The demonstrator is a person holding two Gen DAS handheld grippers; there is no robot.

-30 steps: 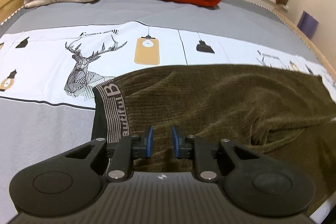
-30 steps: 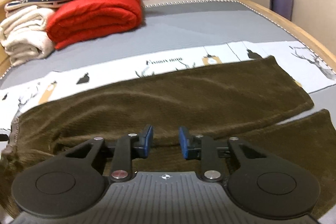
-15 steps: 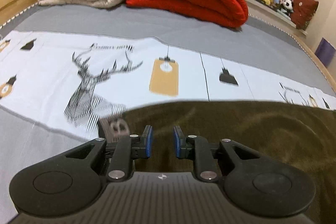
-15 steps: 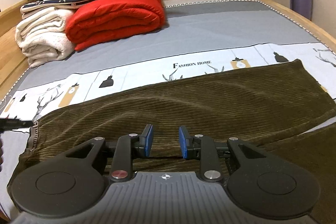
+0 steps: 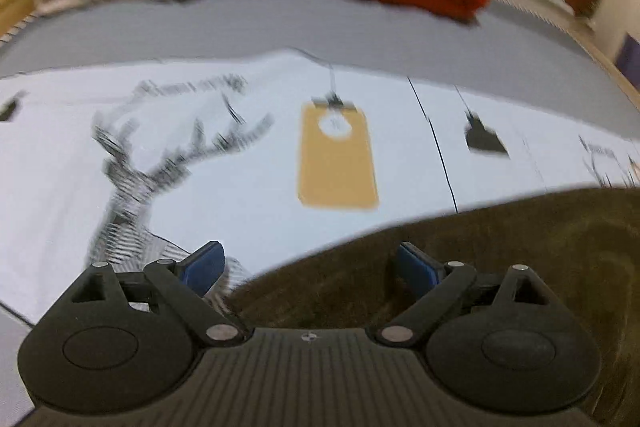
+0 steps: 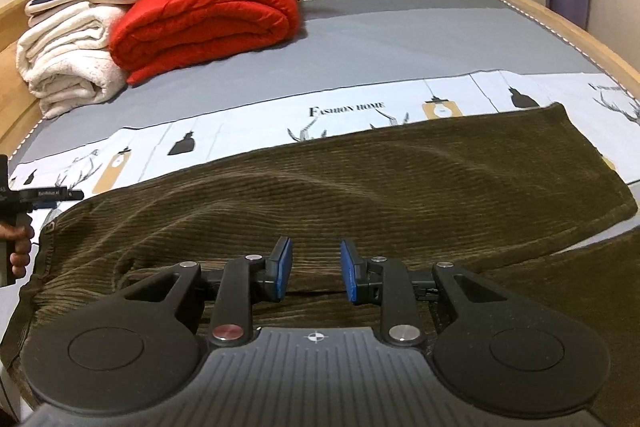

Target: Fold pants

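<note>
The pants (image 6: 360, 195) lie across the near part of the bed (image 6: 400, 27), partly on a pale printed sheet (image 6: 348, 107) with deer and lamp motifs. They are dark olive-brown corduroy with fine ribs. One leg lies folded lengthwise over the other, its hem at the right; a strip of the lower leg shows at the right below it. The cloth ripples in soft ridges near the middle. A stitched waistband edge runs at the left.

The left gripper (image 5: 310, 267) hovers at the pants' waist end, its view blurred; its jaws are opening, wide apart, nothing clamped between them. The right gripper (image 6: 314, 269) hovers over the middle of the pants, jaws partly apart, pads clear of the cloth.

A red quilt (image 6: 208, 15) and a cream blanket (image 6: 68, 59) sit well beyond.
</note>
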